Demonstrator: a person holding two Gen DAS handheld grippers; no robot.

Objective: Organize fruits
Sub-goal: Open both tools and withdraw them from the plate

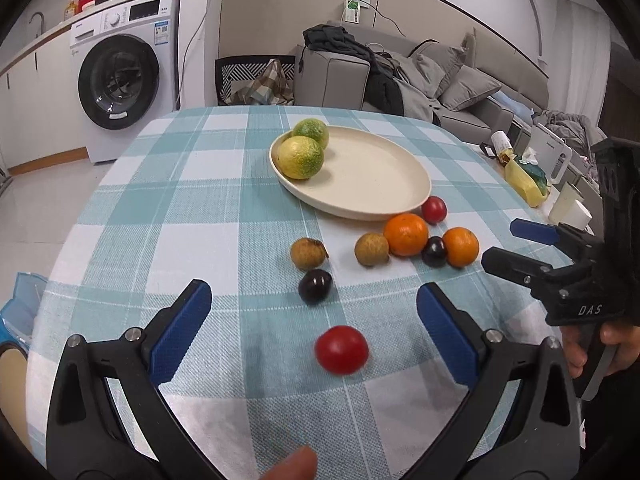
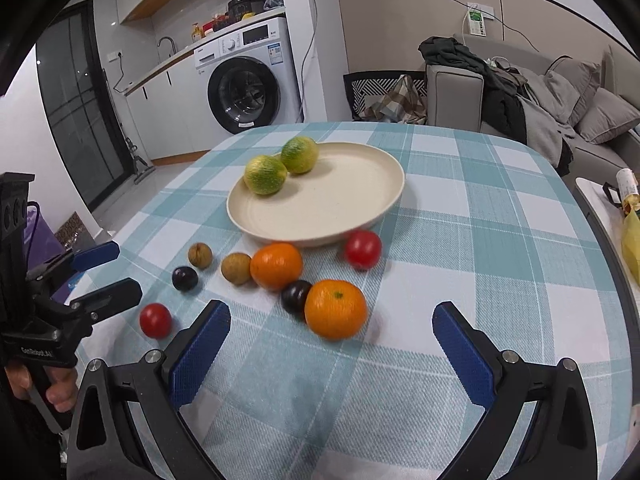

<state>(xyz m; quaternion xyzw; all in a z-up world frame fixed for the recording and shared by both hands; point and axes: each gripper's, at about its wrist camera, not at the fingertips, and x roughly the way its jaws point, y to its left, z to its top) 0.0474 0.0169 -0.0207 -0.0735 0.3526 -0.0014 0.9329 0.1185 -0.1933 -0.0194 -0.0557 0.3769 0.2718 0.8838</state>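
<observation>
We hold both tools low over a round table [image 1: 168, 216] dressed in a teal-and-white checked cloth; our left gripper [image 1: 314, 312] stands spread wide with nothing between its blue pads, and our right gripper [image 2: 332, 328] is likewise spread and empty; in the left view the right gripper appears at 3 o'clock, its fingers parted; a cream plate [image 1: 372, 184] sits toward 12 o'clock on the cloth, carrying two green-yellow citrus fruits [image 1: 301, 157] touching each other at its far-left rim; the remaining fruit lies on the cloth just near of the plate; a red cherry tomato [image 1: 341, 349] rests between the left pads, apart from both; beyond it a dark plum [image 1: 315, 286] and a brown longan [image 1: 308, 254] sit close together; to the right, a second longan [image 1: 371, 249] touches an orange mandarin [image 1: 406, 234], with another dark plum [image 1: 434, 251] wedged between that mandarin and a second one [image 1: 461, 246]; a second cherry tomato [image 1: 434, 209] sits just beside the plate's rim; around the table, at 10 o'clock stands a white front-loading washing machine [image 1: 124, 76] under a cluttered counter; at 1 o'clock a grey sofa [image 1: 460, 80] heaped with cushions and dark clothes; between them a patterned chair [image 1: 256, 80] draped with a plaid cloth; the floor is pale tile
</observation>
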